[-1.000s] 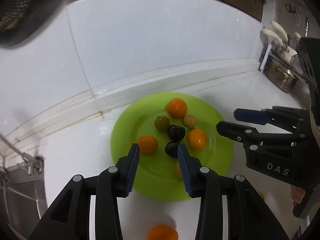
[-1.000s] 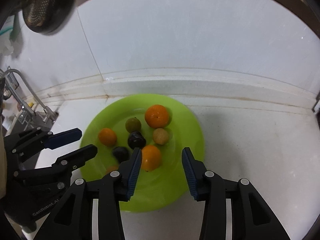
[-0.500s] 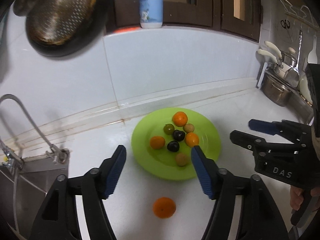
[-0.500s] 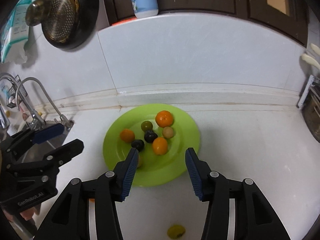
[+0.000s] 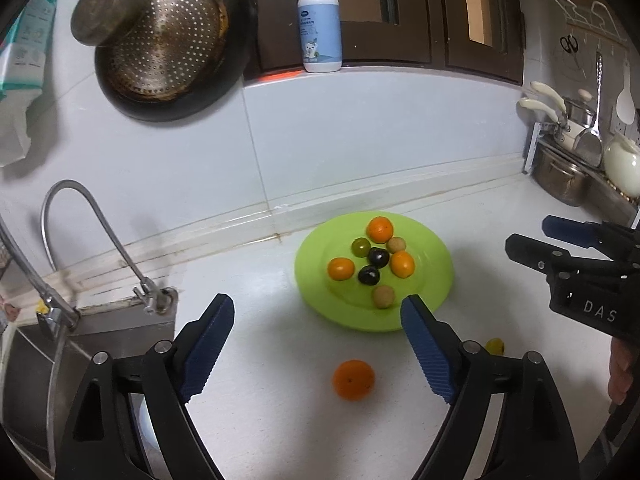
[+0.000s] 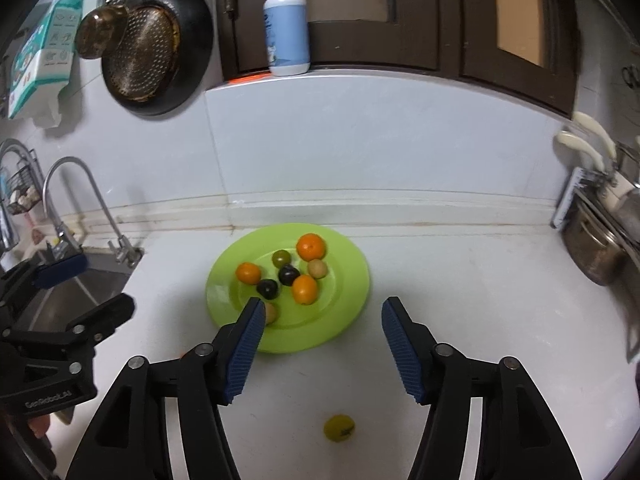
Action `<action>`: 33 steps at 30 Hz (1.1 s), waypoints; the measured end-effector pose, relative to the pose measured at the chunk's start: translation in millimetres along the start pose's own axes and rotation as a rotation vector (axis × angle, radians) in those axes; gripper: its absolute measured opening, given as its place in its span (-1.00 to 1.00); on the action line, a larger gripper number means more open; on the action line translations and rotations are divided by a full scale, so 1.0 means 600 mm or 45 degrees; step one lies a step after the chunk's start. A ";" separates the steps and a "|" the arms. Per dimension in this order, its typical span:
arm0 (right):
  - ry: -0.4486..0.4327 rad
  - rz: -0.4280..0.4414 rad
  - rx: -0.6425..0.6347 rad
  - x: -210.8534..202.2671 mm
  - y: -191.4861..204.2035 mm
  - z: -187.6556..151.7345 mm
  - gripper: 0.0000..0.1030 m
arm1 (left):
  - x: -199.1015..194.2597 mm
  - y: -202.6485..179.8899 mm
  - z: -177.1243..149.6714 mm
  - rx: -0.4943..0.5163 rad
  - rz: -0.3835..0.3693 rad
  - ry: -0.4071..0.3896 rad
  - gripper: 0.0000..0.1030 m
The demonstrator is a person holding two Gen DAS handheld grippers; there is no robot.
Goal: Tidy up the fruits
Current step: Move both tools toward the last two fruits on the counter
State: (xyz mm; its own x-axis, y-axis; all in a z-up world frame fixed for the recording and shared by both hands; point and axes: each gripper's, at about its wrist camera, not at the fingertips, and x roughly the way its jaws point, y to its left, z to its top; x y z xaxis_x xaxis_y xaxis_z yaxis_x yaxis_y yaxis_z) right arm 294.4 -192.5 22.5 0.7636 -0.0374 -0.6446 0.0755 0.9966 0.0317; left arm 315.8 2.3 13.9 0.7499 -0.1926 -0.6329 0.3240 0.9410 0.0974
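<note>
The green plate [image 5: 312, 276] lies on the white counter [image 5: 256, 352] just right of centre in the left wrist view, and at centre in the right wrist view [image 6: 344, 280]. Seven fruits sit in a loose cluster on it: an orange [image 5: 380, 228] at the far side, a green fruit [image 5: 361, 247], a tan one [image 5: 396, 244], two dark plums [image 5: 378, 257] [image 5: 368, 275] touching each other, two smaller oranges [image 5: 341, 269] [image 5: 402, 263] to either side, and another tan fruit [image 5: 383, 296] at the near edge.

The left claw [image 5: 318, 350] is empty, its jaws spread wide and opening further. The plate lies beyond its right fingertip, which overlaps the plate's near rim in the picture. A loose orange [image 5: 353, 379] rests on the counter low in the frame, between the two fingers and nearer the right one, touching neither. A small yellow-green fruit [image 5: 494, 346] peeks out behind the right finger.

The right claw [image 6: 322, 342] is also empty, its jaws parted and opening. The plate sits above and between its fingertips; the left tip covers part of the near tan fruit [image 6: 271, 313]. The yellow-green fruit [image 6: 339, 428] lies on the counter at lower centre, between the fingers and clear of both.

All the fruits are roundish, so no long axis or heading can be told.
</note>
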 end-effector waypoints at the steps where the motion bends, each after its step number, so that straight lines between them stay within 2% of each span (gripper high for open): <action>1: 0.000 -0.005 0.006 -0.001 0.000 -0.003 0.19 | 0.001 0.000 -0.002 -0.003 0.002 0.003 0.68; 7: 0.061 -0.034 0.044 0.010 -0.005 -0.037 0.19 | 0.014 -0.002 -0.034 -0.002 0.016 0.062 0.71; 19: 0.243 -0.037 0.119 0.041 -0.018 -0.120 0.19 | 0.060 -0.020 -0.100 0.034 -0.015 0.231 0.71; 33: 0.375 -0.075 0.172 0.068 -0.029 -0.177 0.19 | 0.108 -0.030 -0.131 0.063 -0.032 0.338 0.71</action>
State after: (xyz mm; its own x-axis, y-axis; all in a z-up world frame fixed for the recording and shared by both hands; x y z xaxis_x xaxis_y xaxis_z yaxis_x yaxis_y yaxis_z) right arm 256.5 -203.8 -85.4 0.5385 -0.0523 -0.8410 0.2132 0.9741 0.0760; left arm 313.5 -5.1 -89.1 0.5660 -0.1303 -0.8140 0.3736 0.9208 0.1124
